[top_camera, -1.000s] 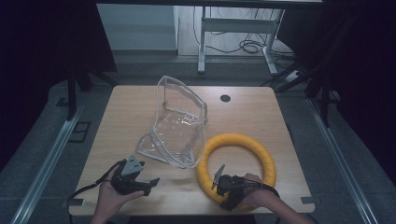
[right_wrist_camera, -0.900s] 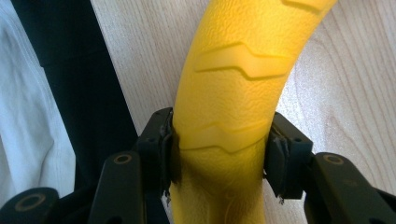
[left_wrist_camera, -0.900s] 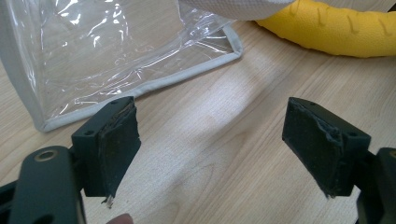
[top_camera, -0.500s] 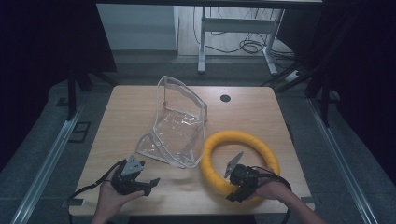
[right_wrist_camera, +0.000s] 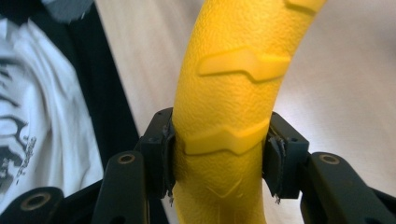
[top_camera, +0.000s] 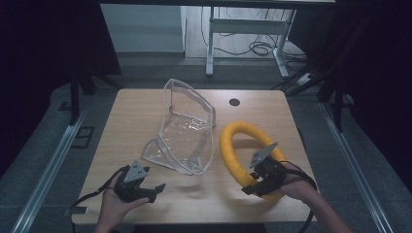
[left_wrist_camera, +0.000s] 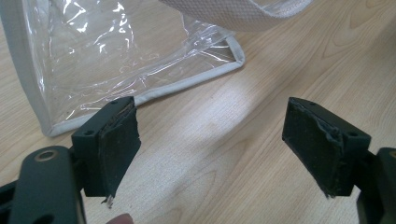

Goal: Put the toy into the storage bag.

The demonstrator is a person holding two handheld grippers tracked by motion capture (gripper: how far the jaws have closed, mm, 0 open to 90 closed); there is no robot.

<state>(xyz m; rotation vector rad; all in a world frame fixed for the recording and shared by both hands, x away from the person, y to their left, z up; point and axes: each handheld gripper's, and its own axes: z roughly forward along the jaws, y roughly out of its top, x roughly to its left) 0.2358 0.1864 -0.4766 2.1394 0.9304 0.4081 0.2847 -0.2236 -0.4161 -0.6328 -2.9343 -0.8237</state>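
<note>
Yellow ring [top_camera: 236, 150] clamped at its near arc by your R gripper [top_camera: 265, 180], tilted up off the wooden table [top_camera: 121, 121].
Ring rises away along the jaws, ribs facing you. Clear bag [top_camera: 187, 128] stands just left of ring, mouth open, between both tools. L gripper [top_camera: 145, 187] spread wide, empty, nearer the bag's corner; nothing blocks it.

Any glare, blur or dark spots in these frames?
High view: surroundings dark, table evenly lit. Left gripper view: white glints on the clear bag, sharp wood grain. Right gripper view: yellow ring crisp between the jaws, tabletop behind washed out and soft.
</note>
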